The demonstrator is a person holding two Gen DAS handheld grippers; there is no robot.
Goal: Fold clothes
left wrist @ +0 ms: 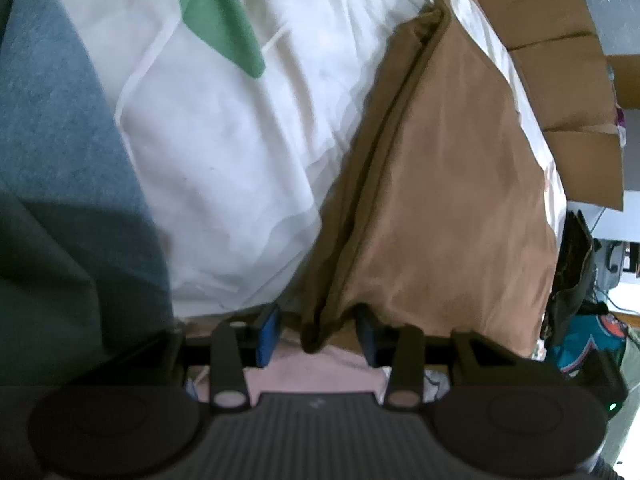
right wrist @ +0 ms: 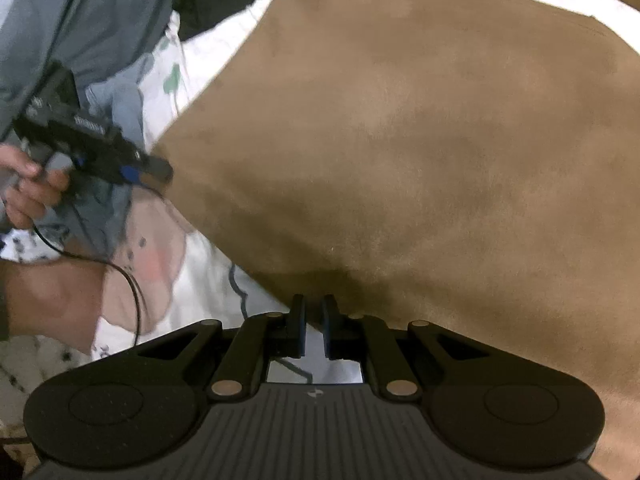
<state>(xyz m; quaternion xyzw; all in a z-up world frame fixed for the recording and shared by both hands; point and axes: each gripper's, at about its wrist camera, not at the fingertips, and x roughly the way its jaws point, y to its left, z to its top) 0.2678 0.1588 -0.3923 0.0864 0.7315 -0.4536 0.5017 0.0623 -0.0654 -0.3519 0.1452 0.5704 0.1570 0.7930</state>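
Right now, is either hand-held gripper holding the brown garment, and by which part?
The right hand-held gripper pinches the brown garment at its near edge. The left hand-held gripper is open; a folded corner hangs between its fingers, unpinched.

White bed sheet point(left wrist: 224, 152) with a green patch point(left wrist: 220, 20), spread beneath everything; printed with pink and dark marks in the right wrist view. Blue-grey fabric point(left wrist: 52, 128) and dark green cloth point(left wrist: 60, 272) lay at its left. Brown cardboard boxes point(left wrist: 560, 80) stood beyond the sheet's right side. Teal printed item point(left wrist: 588, 340) near them.
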